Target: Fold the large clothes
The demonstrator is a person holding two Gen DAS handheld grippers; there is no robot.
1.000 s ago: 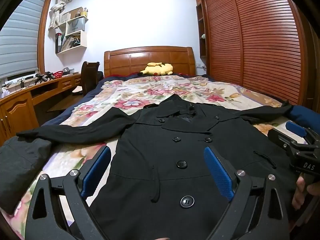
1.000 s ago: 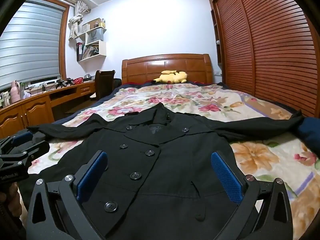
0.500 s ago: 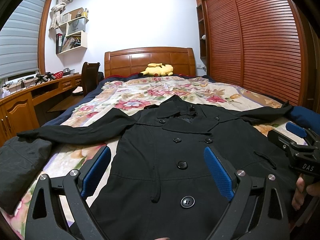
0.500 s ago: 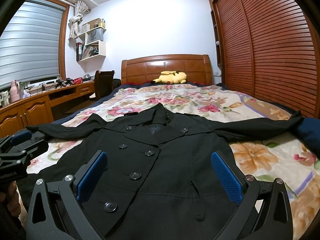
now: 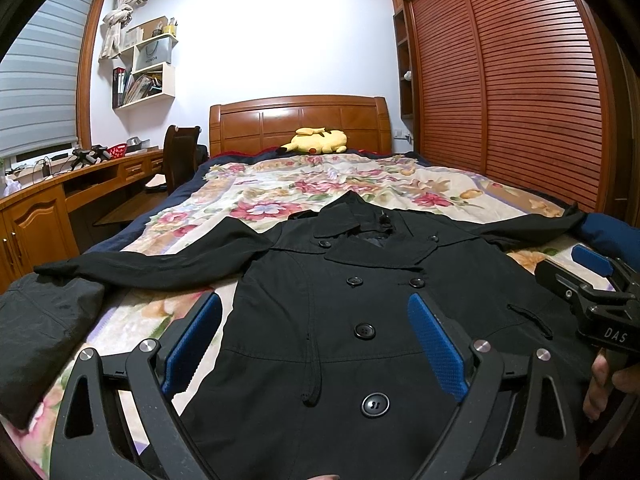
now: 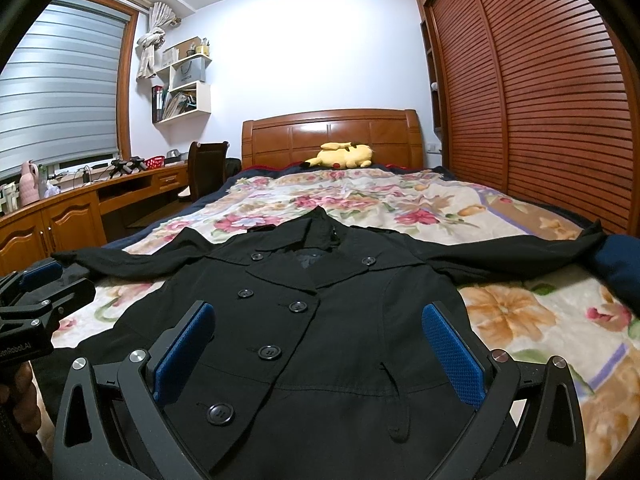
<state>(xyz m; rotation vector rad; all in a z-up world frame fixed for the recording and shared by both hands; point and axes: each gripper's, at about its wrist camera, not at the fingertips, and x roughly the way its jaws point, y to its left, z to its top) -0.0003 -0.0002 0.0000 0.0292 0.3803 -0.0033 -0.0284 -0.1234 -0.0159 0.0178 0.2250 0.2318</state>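
A black double-breasted coat (image 5: pixel 344 304) lies face up on the floral bedspread (image 5: pixel 304 188), collar toward the headboard and both sleeves spread out to the sides. It also shows in the right wrist view (image 6: pixel 320 320). My left gripper (image 5: pixel 314 340) is open and empty above the coat's lower front. My right gripper (image 6: pixel 318 350) is open and empty above the same area. The right gripper also shows at the right edge of the left wrist view (image 5: pixel 592 280), and the left gripper at the left edge of the right wrist view (image 6: pixel 36 296).
A folded dark garment (image 5: pixel 40 332) lies at the bed's left edge. A yellow plush toy (image 5: pixel 318 142) sits by the wooden headboard. A wooden desk (image 5: pixel 60 192) and chair (image 5: pixel 180 160) stand to the left, slatted wardrobe doors (image 5: pixel 520 92) to the right. A blue cloth (image 6: pixel 620 268) lies by the right sleeve.
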